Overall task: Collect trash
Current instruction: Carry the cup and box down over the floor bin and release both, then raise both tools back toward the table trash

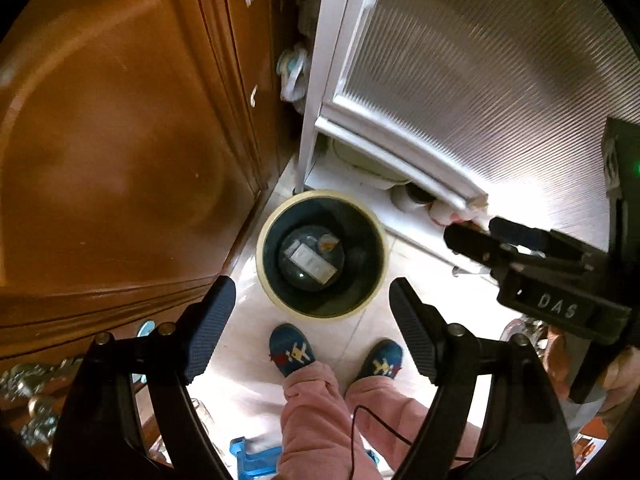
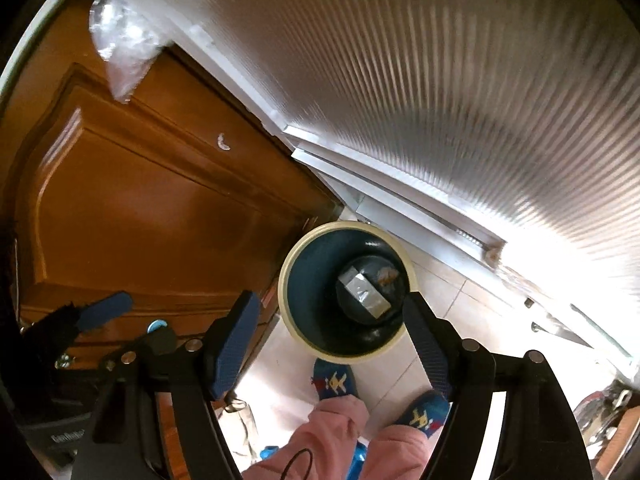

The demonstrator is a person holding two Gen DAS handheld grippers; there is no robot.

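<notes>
A round trash bin (image 1: 266, 236) with a cream rim and dark blue inside stands on the white tiled floor. It also shows in the right wrist view (image 2: 304, 280). At its bottom lie a silvery wrapper (image 1: 312, 262) (image 2: 364, 290) and a small orange scrap (image 1: 328, 245) (image 2: 386, 276). My left gripper (image 1: 312, 332) is open and empty, held above the bin's near side. My right gripper (image 2: 330, 344) is open and empty above the bin. The right gripper also shows in the left wrist view (image 1: 470, 236), at the right.
A brown wooden door (image 1: 120, 140) stands left of the bin. A white-framed ribbed glass door (image 1: 480, 80) stands behind it. The person's feet in blue slippers (image 1: 292, 350) stand just before the bin. A blue plastic object (image 1: 252, 460) lies on the floor.
</notes>
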